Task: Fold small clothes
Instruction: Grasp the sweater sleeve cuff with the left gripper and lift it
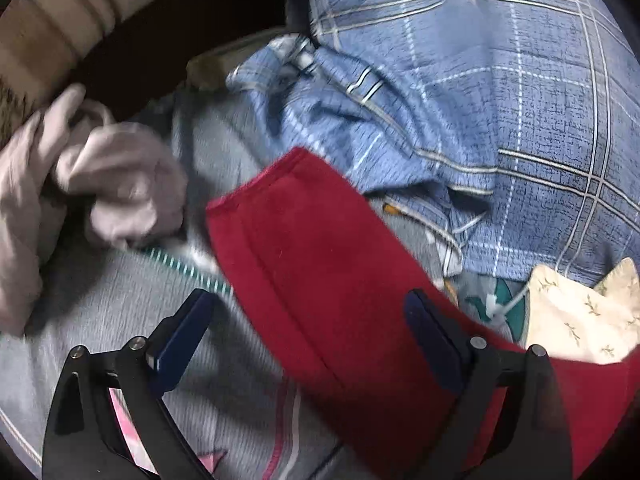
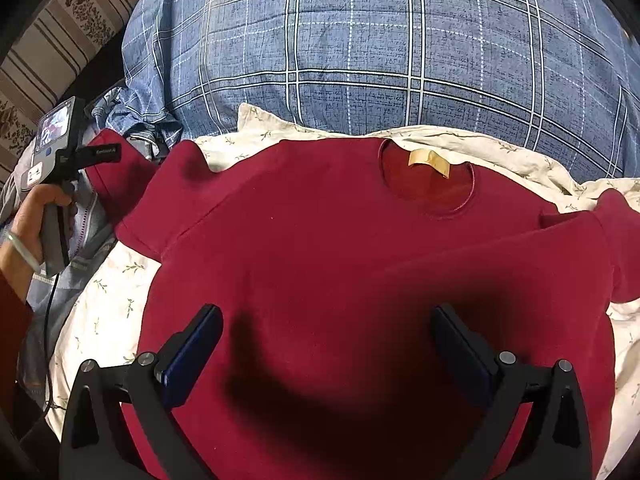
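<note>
In the left wrist view the left claw [image 1: 310, 312] stands released at the bottom of the frame, its two dark blue pads wide apart. A red sleeve [image 1: 320, 248] of the shirt runs from the centre down to the lower right, passing between the pads and under the right one; whether it touches that pad I cannot tell, and neither pad presses on it. A grey sheet [image 1: 120, 304] with a green striped band lies under the left pad. At the left edge sits a crumpled pale pink cloth [image 1: 120, 184], blurred. A blue checked quilt [image 1: 500, 100] fills the upper right, and a cream leaf-print cloth [image 1: 580, 320] shows at the right edge. A striped cushion [image 1: 52, 28] curves across the upper left. In the right wrist view the right claw [image 2: 326, 332] is also released, pads well apart at the bottom of the frame, over the red shirt [image 2: 320, 240] with nothing gripped. The shirt lies spread flat and front up across the centre, its neck opening with a tan label [image 2: 430, 161] toward the upper right, sleeves out to left and right. It rests on the cream cloth [image 2: 108, 300], which shows around its edges. The quilt [image 2: 360, 40] fills the top. At the left edge a hand [image 2: 36, 208] holds the other gripper's handle, beside the left sleeve.
</note>
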A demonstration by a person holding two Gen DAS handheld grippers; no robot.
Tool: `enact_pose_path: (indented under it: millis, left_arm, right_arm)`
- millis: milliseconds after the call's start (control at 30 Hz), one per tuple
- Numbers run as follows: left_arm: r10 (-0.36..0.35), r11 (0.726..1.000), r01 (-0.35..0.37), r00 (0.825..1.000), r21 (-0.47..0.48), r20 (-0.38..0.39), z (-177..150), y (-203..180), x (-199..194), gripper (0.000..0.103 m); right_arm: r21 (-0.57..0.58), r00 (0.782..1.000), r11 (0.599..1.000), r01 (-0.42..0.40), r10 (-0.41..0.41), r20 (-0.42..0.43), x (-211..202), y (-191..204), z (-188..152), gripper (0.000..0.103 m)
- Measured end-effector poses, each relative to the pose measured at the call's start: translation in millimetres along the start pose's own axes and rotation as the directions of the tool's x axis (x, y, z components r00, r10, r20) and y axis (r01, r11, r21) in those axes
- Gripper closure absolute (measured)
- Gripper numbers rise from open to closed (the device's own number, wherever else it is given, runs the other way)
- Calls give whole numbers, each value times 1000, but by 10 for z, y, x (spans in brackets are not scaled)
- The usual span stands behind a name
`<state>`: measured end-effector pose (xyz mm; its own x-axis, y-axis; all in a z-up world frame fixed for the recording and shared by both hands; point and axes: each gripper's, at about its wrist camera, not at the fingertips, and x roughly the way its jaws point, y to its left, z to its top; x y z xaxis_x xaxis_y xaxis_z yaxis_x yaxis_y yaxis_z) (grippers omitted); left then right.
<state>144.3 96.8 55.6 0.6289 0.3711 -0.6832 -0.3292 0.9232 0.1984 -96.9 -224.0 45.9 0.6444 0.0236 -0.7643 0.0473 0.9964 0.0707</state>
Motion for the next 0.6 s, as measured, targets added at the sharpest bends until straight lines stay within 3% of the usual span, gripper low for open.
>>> enact_pose_path:
  millis: [33,67,100,133,200,300,433,500,600]
  left_arm:
    - [-2,1000,2,1000,19,3,8,-40,24,24]
    - [12,999,-12,1000,35,14,12,-72,27,55]
    - [24,999,-25,1000,49,16,14,-97,39,78]
    - [15,999,-14,1000,38,-12,7,-95,69,93]
    - [-19,1000,19,1000,-9,-17,-11,-41,37,94]
    - [-41,999,41,999,3,-16,-78,-28,-63,94]
    - [-174,985,174,985,-19,9,-186,-14,-446,95]
    - [-256,966,257,966,-14,45,-210,-86,-778,95]
    - [-400,917,397,912,45,88,-278,-321,-1368,95]
  right_arm:
    - [1,1000,1000,-3,3,0,-6,3,3,0]
    - [2,1000,1000,-5,5,0,-15,9,3,0]
    - [2,1000,1000,-7,7,1,-22,6,0,0]
    - [3,1000,1000,-7,7,1,-24,2,-2,0]
    - [9,1000,1000,-8,8,-1,-32,-10,-16,0]
    - [13,1000,1000,-10,10,-2,-54,-10,-25,0]
    - [21,1000,1000,-17,17,15,-152,-11,-28,0]
    - [35,999,999,-24,23,25,-198,-48,-28,0]
    - [66,999,998,-24,22,29,-248,-139,-23,0]
